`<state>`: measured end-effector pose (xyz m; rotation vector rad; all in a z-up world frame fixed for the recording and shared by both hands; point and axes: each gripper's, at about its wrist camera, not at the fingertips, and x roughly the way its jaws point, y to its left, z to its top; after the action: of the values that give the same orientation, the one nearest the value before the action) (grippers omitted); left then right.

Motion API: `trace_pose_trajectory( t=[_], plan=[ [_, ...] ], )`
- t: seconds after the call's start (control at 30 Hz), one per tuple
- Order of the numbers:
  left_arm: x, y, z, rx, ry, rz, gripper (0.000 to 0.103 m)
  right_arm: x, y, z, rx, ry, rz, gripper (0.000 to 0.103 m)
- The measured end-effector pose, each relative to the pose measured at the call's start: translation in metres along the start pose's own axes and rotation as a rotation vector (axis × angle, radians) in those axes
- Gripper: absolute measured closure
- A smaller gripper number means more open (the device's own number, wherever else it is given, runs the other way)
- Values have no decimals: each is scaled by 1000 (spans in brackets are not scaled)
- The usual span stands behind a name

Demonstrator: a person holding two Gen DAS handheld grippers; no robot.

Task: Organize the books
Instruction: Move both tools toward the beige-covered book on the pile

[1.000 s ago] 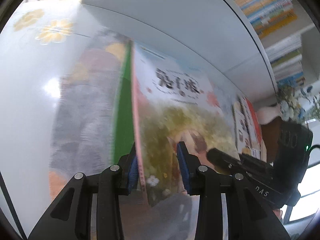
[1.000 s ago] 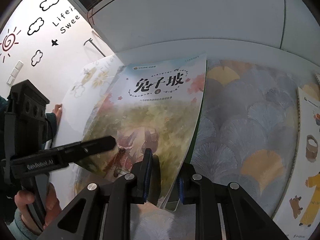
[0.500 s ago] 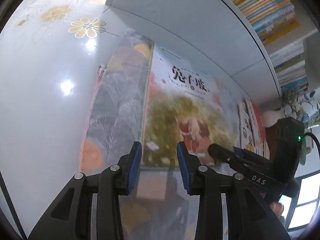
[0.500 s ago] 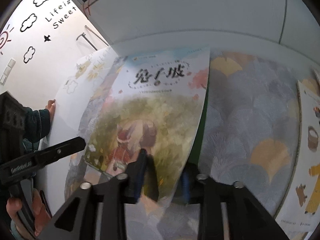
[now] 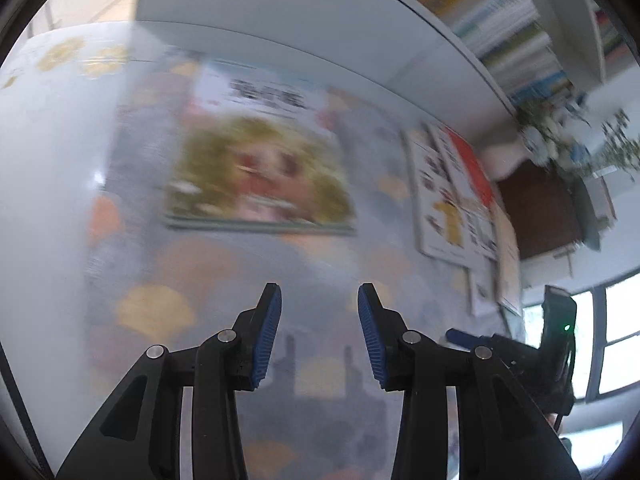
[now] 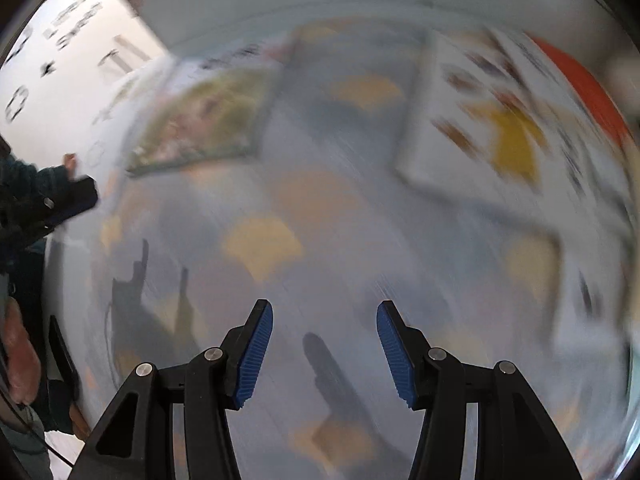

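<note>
A picture book with a green-and-yellow cover [image 5: 260, 176] [image 6: 208, 124] lies flat on the grey leaf-patterned mat [image 5: 192, 272] [image 6: 320, 208], on top of a green-edged book. My left gripper [image 5: 319, 332] hangs above the mat in front of that book, its jaws opening with nothing between them. My right gripper [image 6: 325, 352] is over the bare mat between the two book groups, its jaws opening and empty. A loose pile of white and red picture books [image 5: 456, 200] [image 6: 504, 120] lies at the right. Both views are blurred by motion.
A white shelf unit [image 5: 280, 8] runs behind the table, with rows of books [image 5: 520, 32] at the upper right. A flower pot [image 5: 576, 148] stands beyond the pile. The glossy white table [image 5: 48, 152] extends left of the mat. A person's hand and sleeve [image 6: 36, 180] are at the left.
Both grippers let go of the green-and-yellow book, which now lies flat. Both pulled back from it, and the right one swung right toward the white and red pile.
</note>
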<state>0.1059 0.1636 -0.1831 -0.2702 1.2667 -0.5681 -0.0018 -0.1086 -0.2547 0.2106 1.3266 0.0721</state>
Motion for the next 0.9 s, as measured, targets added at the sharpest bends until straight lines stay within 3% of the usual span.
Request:
trace_pose_trajectory(
  t=[0.17, 0.37, 0.53, 0.67, 0.9],
  plan=[
    [21, -68, -21, 92, 28, 28, 66, -25, -54, -40, 66, -48, 21, 50],
    [54, -156, -43, 181, 45, 25, 66, -62, -123, -47, 115, -116, 21, 50],
    [85, -217, -50, 236, 59, -6, 66, -95, -195, -58, 194, -176, 1, 50],
    [114, -276, -53, 335, 87, -11, 66, -113, -252, -74, 295, -213, -5, 50],
    [155, -343, -45, 432, 142, -51, 66, -140, -341, -89, 465, -300, -17, 50]
  ],
)
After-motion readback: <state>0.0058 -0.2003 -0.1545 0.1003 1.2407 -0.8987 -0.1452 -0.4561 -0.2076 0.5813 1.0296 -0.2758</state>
